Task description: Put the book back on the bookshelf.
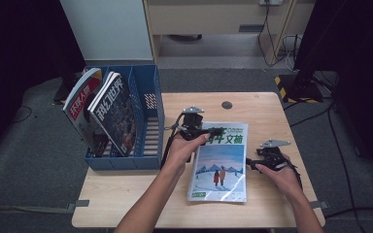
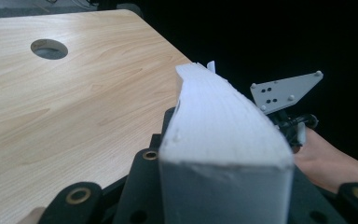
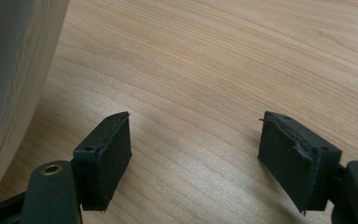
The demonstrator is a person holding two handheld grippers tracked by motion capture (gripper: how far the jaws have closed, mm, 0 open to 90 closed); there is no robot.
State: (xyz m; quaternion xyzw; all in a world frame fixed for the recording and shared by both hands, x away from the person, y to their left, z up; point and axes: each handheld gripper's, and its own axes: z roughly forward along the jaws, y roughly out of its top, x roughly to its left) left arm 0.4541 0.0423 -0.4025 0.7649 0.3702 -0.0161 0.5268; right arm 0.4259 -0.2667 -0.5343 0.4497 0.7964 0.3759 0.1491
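The table (image 1: 267,111) carries a blue file rack (image 1: 148,116). A magazine (image 1: 221,165) lies mid-table, its top-left corner clamped by the left gripper (image 1: 205,133), whose jaw tips its page block (image 2: 223,135) hides. The right gripper (image 3: 193,144) gapes empty beside its right edge.

**Around the Work: Rack, Counter and Floor**

A blue file rack (image 1: 148,116) stood at the far left of the light wooden counter (image 1: 262,109), its slotted dividers facing right. Two magazines leaned in its left compartments: a red-covered magazine (image 1: 80,104) furthest left and a dark-covered magazine (image 1: 116,114) just beside it, both tilted leftward. A round cable hole (image 1: 227,105) sat in the counter near its far edge, right of the rack. Beyond the counter lay grey floor, with black cables (image 1: 277,46) trailing at the far right and a yellow-and-black striped strip (image 1: 284,85) beside them.
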